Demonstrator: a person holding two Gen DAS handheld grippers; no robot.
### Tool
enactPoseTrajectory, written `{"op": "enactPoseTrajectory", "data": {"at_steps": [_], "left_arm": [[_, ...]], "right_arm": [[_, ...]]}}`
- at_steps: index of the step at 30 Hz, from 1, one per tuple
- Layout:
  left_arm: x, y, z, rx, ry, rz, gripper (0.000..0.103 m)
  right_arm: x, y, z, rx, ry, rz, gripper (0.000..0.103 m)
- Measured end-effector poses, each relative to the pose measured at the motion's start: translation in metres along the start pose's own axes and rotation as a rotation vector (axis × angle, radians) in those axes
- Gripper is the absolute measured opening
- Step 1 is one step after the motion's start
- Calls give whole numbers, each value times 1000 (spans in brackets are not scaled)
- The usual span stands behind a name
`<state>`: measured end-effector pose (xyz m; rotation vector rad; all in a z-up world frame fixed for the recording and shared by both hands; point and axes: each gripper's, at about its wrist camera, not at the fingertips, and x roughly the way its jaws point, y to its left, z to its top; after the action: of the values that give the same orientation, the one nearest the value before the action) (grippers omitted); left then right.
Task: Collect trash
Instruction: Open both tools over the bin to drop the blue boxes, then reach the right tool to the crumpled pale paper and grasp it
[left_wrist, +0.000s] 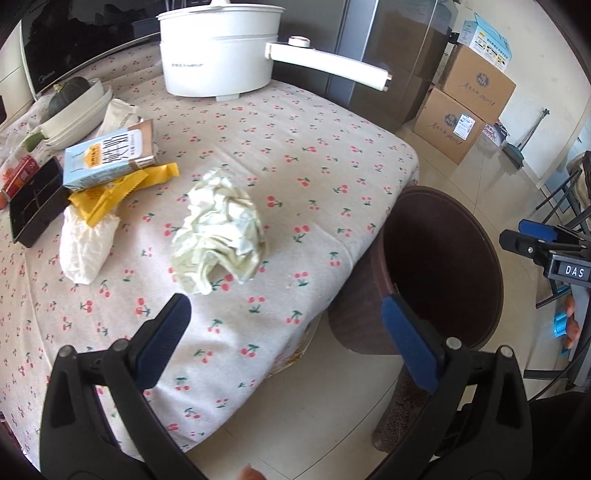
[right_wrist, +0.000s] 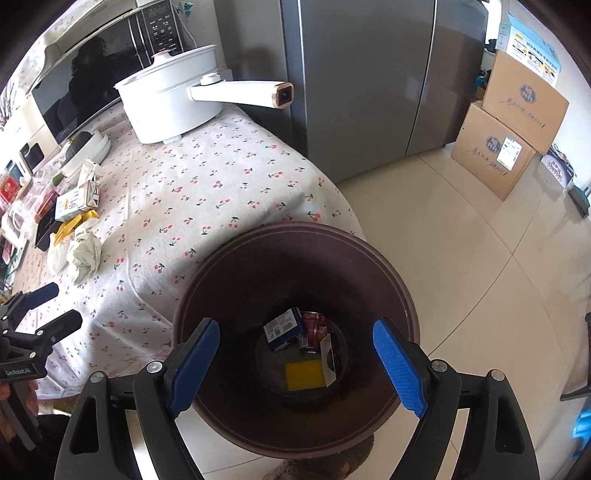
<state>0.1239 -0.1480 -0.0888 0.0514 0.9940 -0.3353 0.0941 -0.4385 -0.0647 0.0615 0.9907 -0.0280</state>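
Brown bin (right_wrist: 295, 435) beside table edge (right_wrist: 173, 295)

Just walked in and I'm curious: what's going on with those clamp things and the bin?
A person is clearing trash off the cherry-print table with two hand-held grippers. The right gripper hangs open over the brown bin, which already holds some packaging. The left gripper, open and empty, faces a crumpled tissue.

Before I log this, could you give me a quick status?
Both grippers, left and right, open, empty. Crumpled paper on table. Bin beside it. Nothing blocking.
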Motion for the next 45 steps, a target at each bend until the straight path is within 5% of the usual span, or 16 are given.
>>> {"op": "enactPoseTrajectory", "data": {"at_steps": [18, 33, 45], "left_arm": [[-28, 112, -10, -178, 46, 157, 103], [-43, 166, -26, -241, 80, 186, 103], [-51, 189, -32, -269, 79, 184, 103]], "right_arm": [[20, 133, 33, -159, 16, 75, 87], [66, 262, 47, -262, 86, 172, 87], [98, 289, 52, -242, 113, 107, 87]]}}
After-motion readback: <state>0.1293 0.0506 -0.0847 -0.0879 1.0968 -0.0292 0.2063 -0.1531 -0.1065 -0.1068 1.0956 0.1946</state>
